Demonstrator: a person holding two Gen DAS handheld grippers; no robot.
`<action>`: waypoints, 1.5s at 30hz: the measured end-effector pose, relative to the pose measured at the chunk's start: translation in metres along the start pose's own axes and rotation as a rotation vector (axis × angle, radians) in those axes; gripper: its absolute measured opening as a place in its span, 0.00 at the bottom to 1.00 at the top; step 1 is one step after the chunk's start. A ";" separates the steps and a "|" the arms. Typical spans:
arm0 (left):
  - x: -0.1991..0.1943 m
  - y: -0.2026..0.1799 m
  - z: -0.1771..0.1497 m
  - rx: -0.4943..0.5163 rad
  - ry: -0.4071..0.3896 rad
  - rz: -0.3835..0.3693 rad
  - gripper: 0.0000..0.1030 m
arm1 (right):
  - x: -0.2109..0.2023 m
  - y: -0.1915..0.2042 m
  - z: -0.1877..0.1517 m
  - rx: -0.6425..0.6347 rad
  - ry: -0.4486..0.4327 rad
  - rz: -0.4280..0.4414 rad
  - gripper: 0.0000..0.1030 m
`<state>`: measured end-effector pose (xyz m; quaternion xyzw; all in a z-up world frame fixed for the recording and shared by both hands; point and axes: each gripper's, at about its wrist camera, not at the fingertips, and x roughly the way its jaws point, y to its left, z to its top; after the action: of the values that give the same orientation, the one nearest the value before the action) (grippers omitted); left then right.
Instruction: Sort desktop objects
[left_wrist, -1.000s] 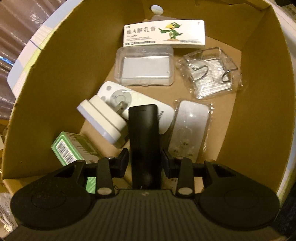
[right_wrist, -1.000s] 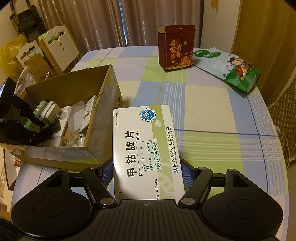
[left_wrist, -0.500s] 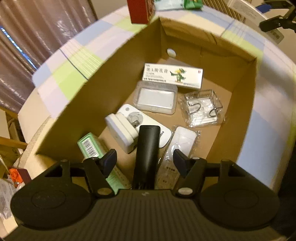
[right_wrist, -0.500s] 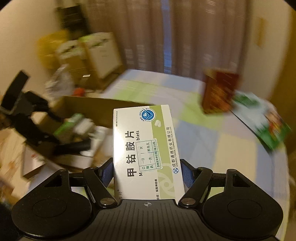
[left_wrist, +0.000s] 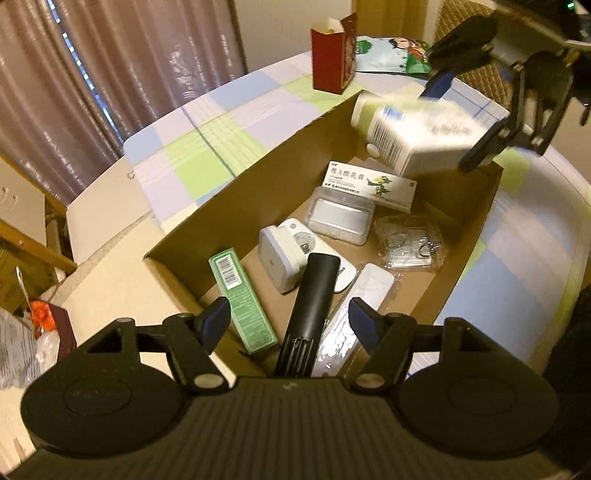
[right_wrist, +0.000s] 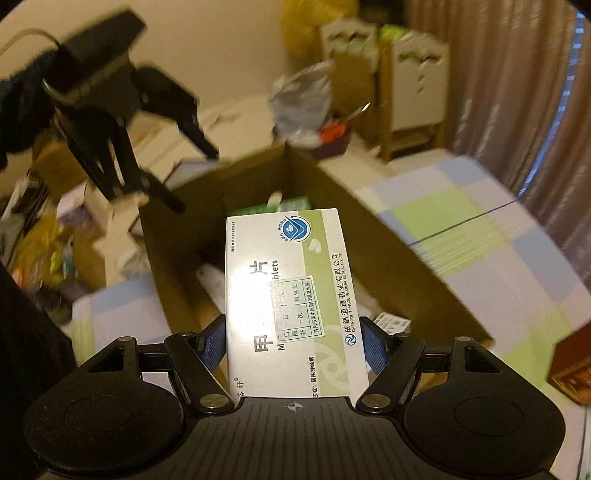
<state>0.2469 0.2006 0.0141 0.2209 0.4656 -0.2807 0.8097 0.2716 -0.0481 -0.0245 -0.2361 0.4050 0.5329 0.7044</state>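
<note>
My right gripper (right_wrist: 293, 339) is shut on a white and green tablet box (right_wrist: 291, 299) and holds it over the far end of the open cardboard box (left_wrist: 258, 192); gripper (left_wrist: 476, 114) and tablet box (left_wrist: 417, 136) also show in the left wrist view. My left gripper (left_wrist: 290, 323) is open and empty above the box's near end, also in the right wrist view (right_wrist: 147, 147). A black remote (left_wrist: 310, 302) lies in the box below it, beside a green carton (left_wrist: 240, 299) and a white plug adapter (left_wrist: 277, 258).
The box also holds a parrot-printed carton (left_wrist: 369, 184), a clear plastic case (left_wrist: 340, 218), bagged metal hooks (left_wrist: 410, 247) and a bagged white item (left_wrist: 354, 317). On the checked tablecloth (left_wrist: 221, 140) stand a red box (left_wrist: 332, 59) and a green snack bag (left_wrist: 388, 51).
My left gripper let go of the black remote, opened and lifted back from the box. My right gripper swung round with the tablet box to over the box's far end.
</note>
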 end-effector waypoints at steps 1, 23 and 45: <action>0.000 0.001 -0.001 -0.007 0.000 0.003 0.65 | 0.012 -0.004 0.001 -0.011 0.024 0.014 0.69; 0.018 0.018 -0.008 -0.095 0.039 0.008 0.66 | 0.122 -0.007 0.012 -0.134 0.151 0.310 0.95; 0.031 -0.010 0.003 -0.049 0.042 -0.013 0.70 | 0.045 0.009 -0.010 -0.021 0.081 0.095 0.95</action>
<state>0.2551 0.1840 -0.0127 0.2037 0.4904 -0.2698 0.8032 0.2647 -0.0274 -0.0664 -0.2455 0.4384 0.5602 0.6586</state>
